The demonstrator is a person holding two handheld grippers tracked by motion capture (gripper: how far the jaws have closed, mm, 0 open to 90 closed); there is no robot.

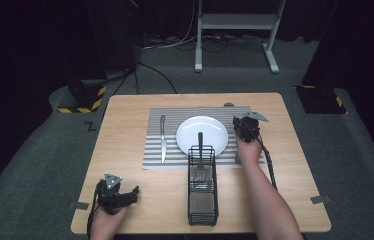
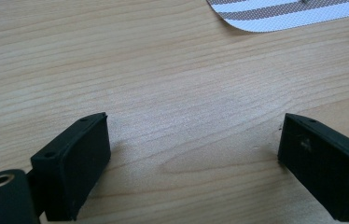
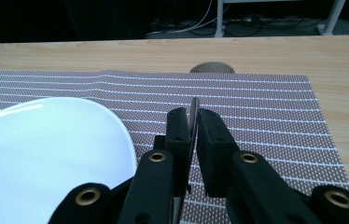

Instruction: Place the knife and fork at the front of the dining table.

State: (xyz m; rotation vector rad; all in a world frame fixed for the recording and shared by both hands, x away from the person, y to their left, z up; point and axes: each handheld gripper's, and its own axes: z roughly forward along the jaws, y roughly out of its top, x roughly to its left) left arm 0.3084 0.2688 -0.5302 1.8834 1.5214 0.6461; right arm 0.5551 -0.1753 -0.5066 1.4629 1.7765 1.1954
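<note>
Held utensil [image 3: 194, 111]: thin metal piece of cutlery, edge-on between the jaws of the right gripper [image 3: 191, 122]; type cannot be told. It sits over the placemat, just right of the plate.
Right gripper jaws: closed on the utensil, pads pressing both flat sides.
Right gripper position: in the high view [image 1: 245, 128], at the right rim of the plate, over the placemat.
Plate [image 1: 191, 135]: white, round, centred on the placemat.
Placemat [image 1: 172, 112]: grey-and-white striped, rectangular; open mat to the right of the plate.
Knife [image 1: 163, 139]: lies lengthwise on the mat, left of the plate, apart from it.
Cutlery caddy [image 1: 202, 192]: black wire basket, near edge of the table, 1 dark handle standing in it.
Left gripper [image 1: 116, 195]: near-left table corner, jaws wide apart, nothing between them; bare wood below [image 2: 191, 135].
Markings: none legible.
Table [image 1: 125, 150]: light wood, rounded corners.
Room: dark, grey floor, white stand frame [image 1: 235, 22] beyond.
</note>
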